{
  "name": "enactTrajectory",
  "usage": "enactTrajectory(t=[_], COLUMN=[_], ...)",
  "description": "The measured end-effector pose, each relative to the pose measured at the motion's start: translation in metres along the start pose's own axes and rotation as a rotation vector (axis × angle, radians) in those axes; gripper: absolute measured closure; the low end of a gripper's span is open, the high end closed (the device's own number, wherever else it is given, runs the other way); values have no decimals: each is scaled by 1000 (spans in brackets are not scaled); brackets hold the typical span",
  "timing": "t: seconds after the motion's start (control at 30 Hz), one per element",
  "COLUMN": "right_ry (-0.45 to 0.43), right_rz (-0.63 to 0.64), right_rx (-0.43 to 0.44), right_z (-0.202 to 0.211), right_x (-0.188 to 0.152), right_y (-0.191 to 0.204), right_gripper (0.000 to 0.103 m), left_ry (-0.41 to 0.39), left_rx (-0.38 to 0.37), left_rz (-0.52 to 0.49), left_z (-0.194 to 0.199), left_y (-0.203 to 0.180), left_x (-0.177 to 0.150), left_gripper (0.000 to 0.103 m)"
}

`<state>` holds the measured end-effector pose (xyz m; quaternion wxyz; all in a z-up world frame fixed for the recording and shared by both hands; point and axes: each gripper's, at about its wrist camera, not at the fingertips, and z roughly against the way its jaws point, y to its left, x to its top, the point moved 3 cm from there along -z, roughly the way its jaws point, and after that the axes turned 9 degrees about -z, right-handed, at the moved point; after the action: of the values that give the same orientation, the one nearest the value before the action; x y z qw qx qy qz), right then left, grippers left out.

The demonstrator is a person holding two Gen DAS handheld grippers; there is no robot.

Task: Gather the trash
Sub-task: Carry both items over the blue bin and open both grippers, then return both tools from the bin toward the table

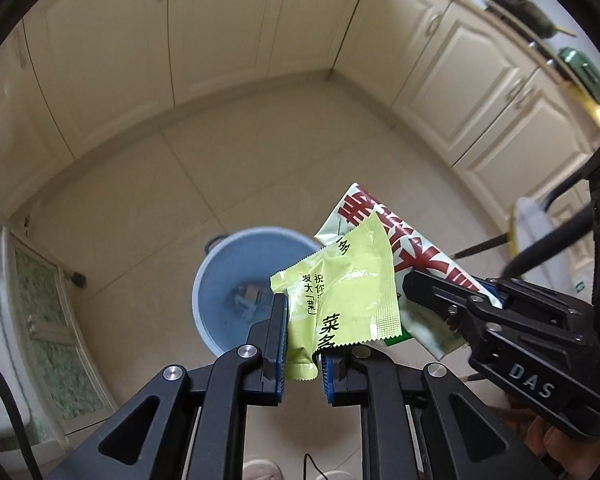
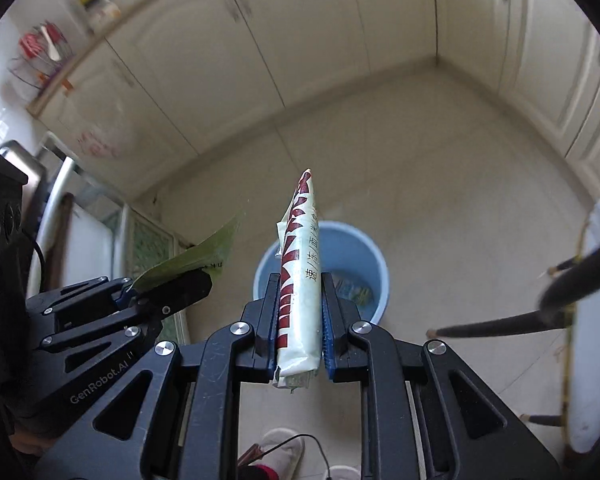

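My left gripper (image 1: 302,320) is shut on a light green sachet (image 1: 340,292) with black print. It hangs above a blue bin (image 1: 224,280) that stands on the tiled floor with some trash at its bottom. My right gripper (image 2: 300,312) is shut on a white wrapper with red characters (image 2: 298,280), seen edge-on, also above the blue bin (image 2: 356,256). In the left wrist view the right gripper (image 1: 452,300) comes in from the right with the white wrapper (image 1: 384,224) just behind the sachet. In the right wrist view the left gripper (image 2: 168,284) holds the green sachet (image 2: 196,258) at the left.
Cream cabinet doors (image 1: 220,28) line the walls around the tiled floor (image 1: 260,160). A white stool with dark legs (image 2: 596,320) stands to the right of the bin. A glass-fronted door (image 1: 48,320) is at the left. A person's slippered feet (image 2: 284,452) show at the bottom.
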<state>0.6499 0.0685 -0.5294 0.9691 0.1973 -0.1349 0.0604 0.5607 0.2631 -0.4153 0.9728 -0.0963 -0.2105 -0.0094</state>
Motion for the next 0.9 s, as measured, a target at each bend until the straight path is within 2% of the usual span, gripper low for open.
enactTrajectory(t=[0.07,0.2,0.27,0.33,0.37,0.47,0.5,0.6,0.67,0.73,0.77,0.9], right_ry=[63,110,129,130,128,110,105,54,19,-28,-59,-176], right_rz=[-30,-49,-48,-43,-42,-54,-58,-31,-6,23,41,87], right_rx=[-8,5,1,14,6,-3,-11,-50,-77,-104,-119,-130], right_z=[-39,-84,-97,-104,-107,-107,-106,-83,-63,-38,-19,50], right_x=[0,3,4,9,11,17,18,21,25,28,29,25], right_y=[-8,-17,-22,-22,-22,-22,-18,-15,-5,4,9,36], right_gripper=[86,82,79,69,61,59,56,51,49,45,39,34], left_ry=[58,120,134,148,152,142,136,107,52,-2,-28,-168], left_rx=[-9,8,16,46,59,46,43,67,60,73,89,147], left_rz=[25,52,70,68,71,89,83,72,81,84,83,57], left_z=[-27,-61,-69,-74,-75,-72,-69,-52,-30,0,16,92], left_y=[13,30,35,38,34,29,25,20,15,9,6,-16], left_x=[-3,2,6,14,15,24,32,36,32,33,32,32], left_gripper=[92,89,82,74,67,57,57,57,56,54,51,45])
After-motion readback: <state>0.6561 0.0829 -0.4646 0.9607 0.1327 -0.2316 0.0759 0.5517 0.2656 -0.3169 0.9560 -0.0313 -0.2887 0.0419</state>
